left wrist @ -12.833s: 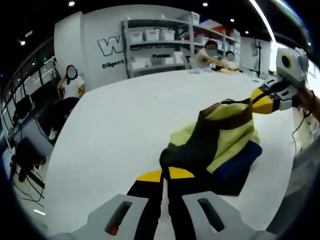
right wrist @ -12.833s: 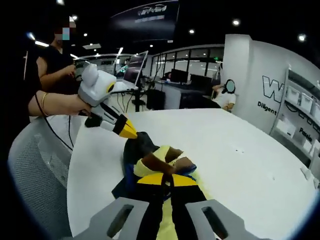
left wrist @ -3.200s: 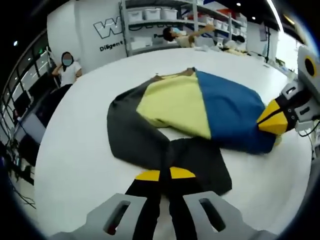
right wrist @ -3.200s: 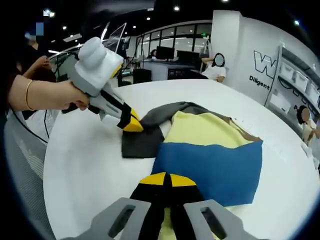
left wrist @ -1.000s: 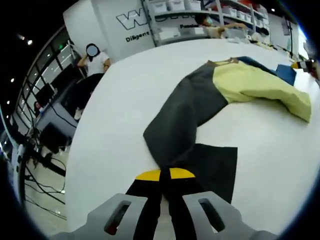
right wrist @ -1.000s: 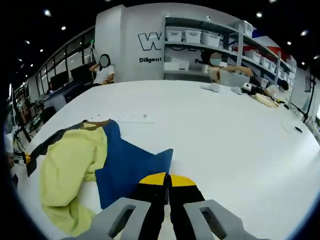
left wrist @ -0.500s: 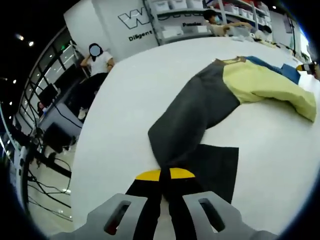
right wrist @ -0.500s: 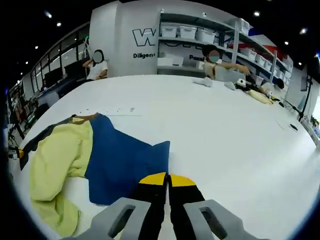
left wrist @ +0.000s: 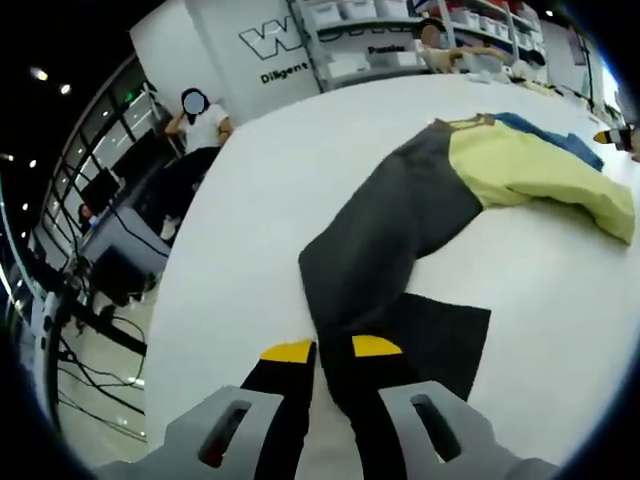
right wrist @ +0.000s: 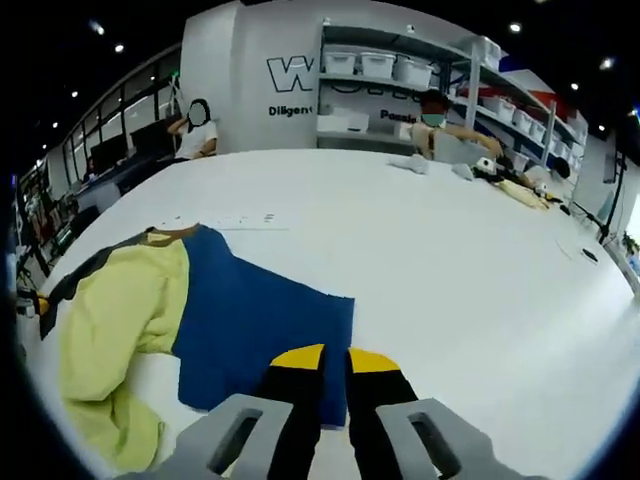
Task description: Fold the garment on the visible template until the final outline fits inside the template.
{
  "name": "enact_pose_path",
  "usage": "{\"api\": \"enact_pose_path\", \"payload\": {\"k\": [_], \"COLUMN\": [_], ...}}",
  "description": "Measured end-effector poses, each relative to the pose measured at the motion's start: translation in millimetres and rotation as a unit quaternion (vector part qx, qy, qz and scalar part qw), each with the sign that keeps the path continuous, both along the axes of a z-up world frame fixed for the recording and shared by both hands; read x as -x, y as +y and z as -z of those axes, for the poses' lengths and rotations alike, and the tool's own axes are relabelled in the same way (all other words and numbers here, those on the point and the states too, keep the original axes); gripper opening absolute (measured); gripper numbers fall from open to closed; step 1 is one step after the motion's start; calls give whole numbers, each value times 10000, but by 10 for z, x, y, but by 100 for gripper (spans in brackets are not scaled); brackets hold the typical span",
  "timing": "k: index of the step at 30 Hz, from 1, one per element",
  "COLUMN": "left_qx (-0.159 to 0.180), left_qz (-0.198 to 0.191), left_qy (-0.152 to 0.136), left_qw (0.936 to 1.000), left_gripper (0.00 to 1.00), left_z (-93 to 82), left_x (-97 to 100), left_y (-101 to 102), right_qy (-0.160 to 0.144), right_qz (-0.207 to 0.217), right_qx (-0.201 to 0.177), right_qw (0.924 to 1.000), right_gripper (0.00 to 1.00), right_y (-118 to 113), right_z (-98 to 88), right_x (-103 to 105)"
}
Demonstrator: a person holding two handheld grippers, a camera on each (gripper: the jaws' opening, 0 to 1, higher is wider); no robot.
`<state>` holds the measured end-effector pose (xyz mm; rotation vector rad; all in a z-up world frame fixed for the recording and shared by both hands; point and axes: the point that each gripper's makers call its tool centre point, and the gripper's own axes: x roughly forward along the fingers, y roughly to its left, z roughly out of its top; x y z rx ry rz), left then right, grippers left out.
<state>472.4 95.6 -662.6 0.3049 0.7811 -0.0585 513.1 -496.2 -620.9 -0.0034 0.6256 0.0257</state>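
Note:
The garment lies spread on the white table [left wrist: 250, 200]. Its dark grey sleeve [left wrist: 380, 240] runs from my left gripper [left wrist: 331, 349] up to the yellow panel [left wrist: 530, 170], with a blue part [left wrist: 560, 140] beyond. My left gripper is open, and grey cloth lies loose between its jaws. In the right gripper view the blue panel [right wrist: 260, 320] lies flat beside the yellow part [right wrist: 110, 300]. My right gripper [right wrist: 335, 357] stands open at the blue panel's near edge. The right gripper's yellow tip [left wrist: 608, 136] shows at the far right of the left gripper view.
Faint printed marks [right wrist: 225, 218] sit on the table beyond the collar. Shelves with white bins [right wrist: 390, 90] stand behind the table, and a person [right wrist: 445, 135] sits at its far side. Another person [left wrist: 200, 125] stands past the table's left edge, near desks and cables [left wrist: 90, 300].
Both grippers have opened and let go of the cloth. The blue panel's lifted corner has dropped flat onto the table; the grey sleeve end lies slack.

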Motion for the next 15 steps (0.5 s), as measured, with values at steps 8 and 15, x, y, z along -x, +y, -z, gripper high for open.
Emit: {"api": "enact_pose_path", "payload": {"k": [8,15], "left_qx": [220,352], "left_qz": [96,336], "left_qy": [-154,-446], "left_qw": [9996,9978], "left_gripper": [39,65], "left_z": [-101,-265], "left_x": [51,65], "left_y": [-134,-291], "right_qy": [-224,-298], "right_qz": [-385,-881], "right_qx": [-263,-320], "right_qw": [9987,9952], "right_gripper": [42,68], "right_y": [289,601], "right_z": [-165,-283], "right_x": [87,212]}}
